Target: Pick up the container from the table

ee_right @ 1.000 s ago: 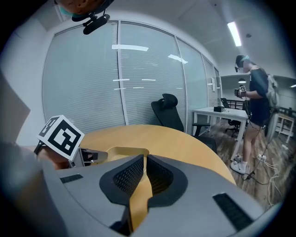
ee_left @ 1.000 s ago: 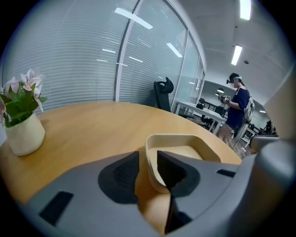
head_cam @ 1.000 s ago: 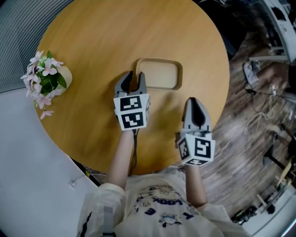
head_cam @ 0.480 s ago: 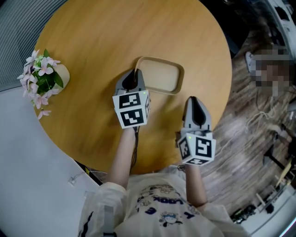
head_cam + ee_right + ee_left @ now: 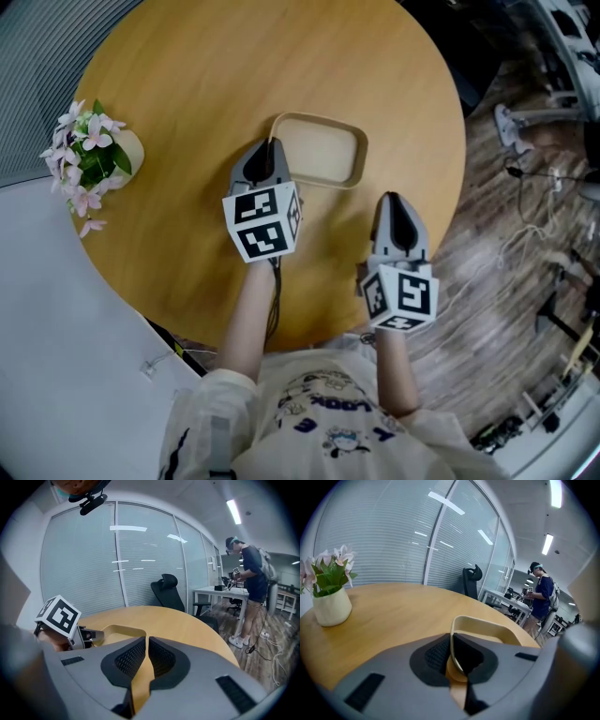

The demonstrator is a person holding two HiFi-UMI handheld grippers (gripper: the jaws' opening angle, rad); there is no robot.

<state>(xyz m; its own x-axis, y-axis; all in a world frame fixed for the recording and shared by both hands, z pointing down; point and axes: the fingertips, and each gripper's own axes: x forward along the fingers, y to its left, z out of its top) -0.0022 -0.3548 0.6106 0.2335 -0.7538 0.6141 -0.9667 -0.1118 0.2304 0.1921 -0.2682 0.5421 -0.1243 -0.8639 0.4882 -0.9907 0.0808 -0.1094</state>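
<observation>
The left gripper is pinched on the near-left rim of the beige container, which lies near the middle of the round wooden worktop. The right gripper hangs over the worktop's near right edge, jaws pressed together on nothing. A flower pot stands far left.

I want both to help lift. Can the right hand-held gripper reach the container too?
Probably yes. Only bare table lies between the right hand-held gripper and the container's near right rim; the left hand-held gripper grips the other end.
</observation>
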